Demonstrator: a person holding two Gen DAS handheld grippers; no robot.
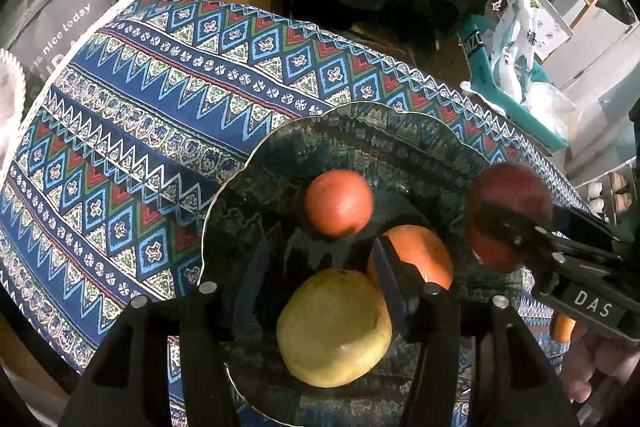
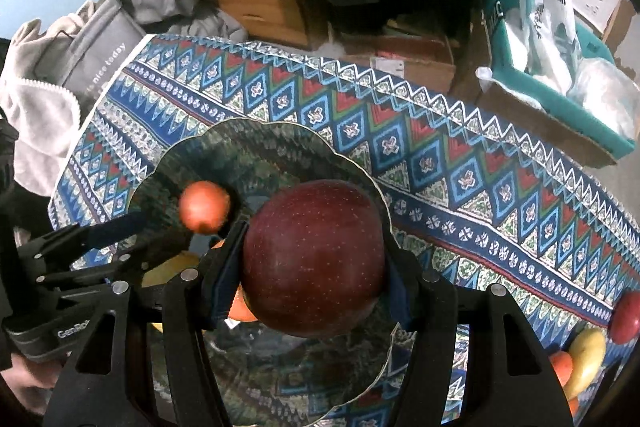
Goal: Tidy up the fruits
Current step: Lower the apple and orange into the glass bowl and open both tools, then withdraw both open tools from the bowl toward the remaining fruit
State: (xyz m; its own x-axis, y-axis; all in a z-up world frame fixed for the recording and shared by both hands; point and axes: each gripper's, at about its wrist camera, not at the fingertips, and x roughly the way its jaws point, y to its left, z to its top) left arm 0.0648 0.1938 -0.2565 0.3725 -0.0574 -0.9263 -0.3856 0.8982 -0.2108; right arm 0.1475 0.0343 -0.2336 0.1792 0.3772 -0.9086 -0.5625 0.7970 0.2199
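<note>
Left claw point(image 1: 320, 291) is wide open over the near side of the glass plate point(image 1: 248, 163), holding nothing. Yellow fruit point(image 1: 334, 327) sits between its fingers; an orange point(image 1: 424, 259) is partly hidden behind the right finger. A small red fruit point(image 1: 338, 203) lies further in on the plate, blurred. Right claw point(image 2: 316, 287) is clamped on a dark red apple point(image 2: 314, 259), held above the plate's right side; can't tell if it touches the plate. The apple blocks most of the plate's centre in the right wrist view. The patterned cloth point(image 2: 440, 163) covers the surface. More fruit point(image 2: 588, 355) lies at the far right on the cloth. Grey bag point(image 2: 92, 47), boxes and clothes crowd behind.
</note>
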